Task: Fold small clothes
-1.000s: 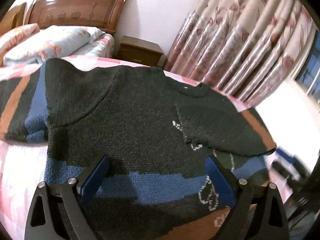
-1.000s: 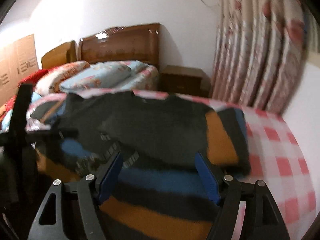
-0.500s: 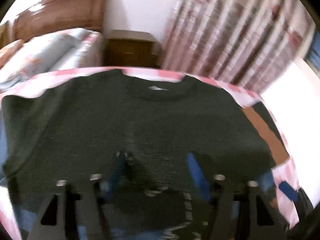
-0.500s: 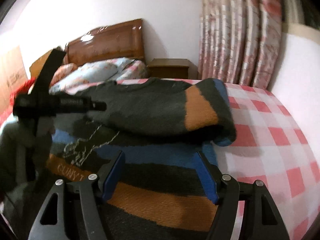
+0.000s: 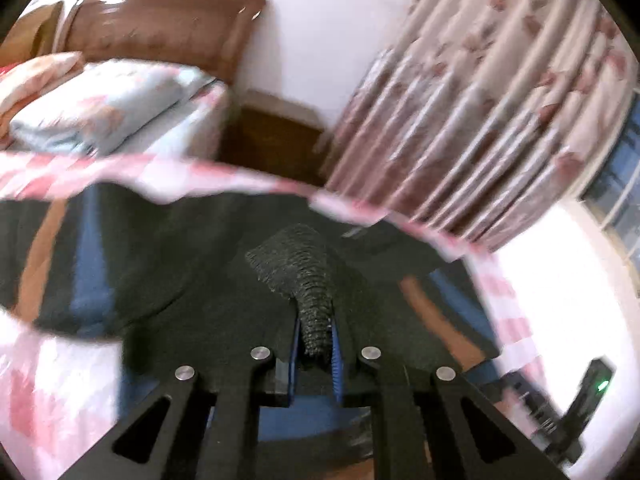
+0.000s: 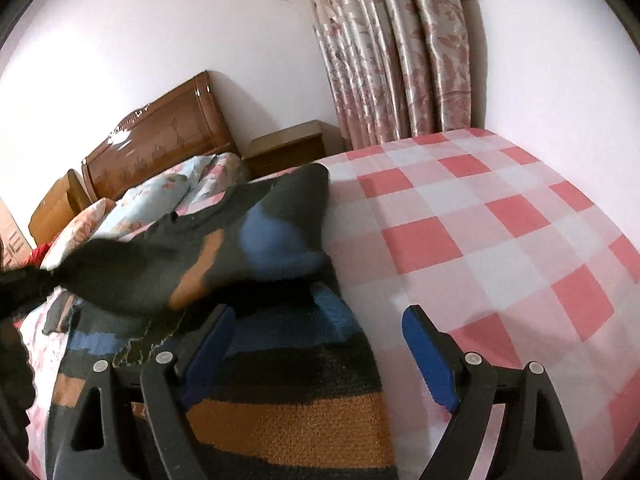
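The left hand-held gripper point(image 5: 316, 344) has just closed, and its blue pads now pinch a raised ridge of dark knit from the sweater point(image 5: 200, 264). The right hand-held gripper point(image 6: 316, 352) stands spread above the sweater's striped hem, one pad over the cloth and the other over the bedsheet point(image 6: 480, 240), nothing between them. The sweater, black with blue and orange bands, lies on the checked pink-and-white bed. Beyond stand pillows point(image 6: 160, 196), a wooden headboard point(image 6: 160, 140), a nightstand point(image 6: 288, 148) and flowered curtains point(image 6: 400, 52).
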Motion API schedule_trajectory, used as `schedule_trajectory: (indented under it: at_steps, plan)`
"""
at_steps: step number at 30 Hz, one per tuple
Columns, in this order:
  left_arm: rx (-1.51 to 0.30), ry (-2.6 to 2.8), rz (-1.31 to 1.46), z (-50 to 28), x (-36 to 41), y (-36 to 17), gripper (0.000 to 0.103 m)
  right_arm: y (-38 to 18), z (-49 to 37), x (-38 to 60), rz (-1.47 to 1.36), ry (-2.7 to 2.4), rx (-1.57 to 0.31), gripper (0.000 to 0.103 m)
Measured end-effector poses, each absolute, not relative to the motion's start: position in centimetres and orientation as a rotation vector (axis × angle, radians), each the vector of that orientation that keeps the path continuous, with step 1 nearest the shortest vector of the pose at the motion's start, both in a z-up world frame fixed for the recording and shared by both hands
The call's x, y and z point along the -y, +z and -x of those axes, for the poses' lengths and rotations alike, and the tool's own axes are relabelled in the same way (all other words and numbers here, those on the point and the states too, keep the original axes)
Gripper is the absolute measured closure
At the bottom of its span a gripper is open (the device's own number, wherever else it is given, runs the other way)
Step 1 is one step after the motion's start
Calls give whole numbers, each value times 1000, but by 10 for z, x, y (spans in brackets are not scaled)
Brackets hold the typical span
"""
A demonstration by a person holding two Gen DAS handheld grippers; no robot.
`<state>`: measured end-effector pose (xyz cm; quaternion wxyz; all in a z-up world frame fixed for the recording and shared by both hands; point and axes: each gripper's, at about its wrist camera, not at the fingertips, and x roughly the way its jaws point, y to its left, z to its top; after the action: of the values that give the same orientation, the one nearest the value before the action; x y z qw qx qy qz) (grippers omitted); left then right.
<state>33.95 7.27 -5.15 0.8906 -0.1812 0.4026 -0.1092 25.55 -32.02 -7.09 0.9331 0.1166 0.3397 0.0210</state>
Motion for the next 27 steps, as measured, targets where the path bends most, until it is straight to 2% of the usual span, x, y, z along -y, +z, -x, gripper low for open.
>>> schedule_trajectory:
  at_steps: [3,7,10,14,22,27]
  plan:
    - [-895,-214,436,-332,-89,-83,91,-74,-259,321,-244,37,-707,0]
    - [-883,-184,428,-325,-87,-103,90,-76,-261,322,-245,20,-719,0]
    - [-870,-204,434,-321,-87,-102,89,-77,-262,323,-244,6,-728,0]
    - [-851,-231,497,-318,-96,-107,79,-82,-270,322,-222,-67,-778,0]
    - [-789,-164,446,-309,-95,-99,79,-83,-313,308,-49,-208,-873,0]
    - [-825,-130,424,-314,-92,-103,79,-93,-322,315,-108,-213,-935,0]
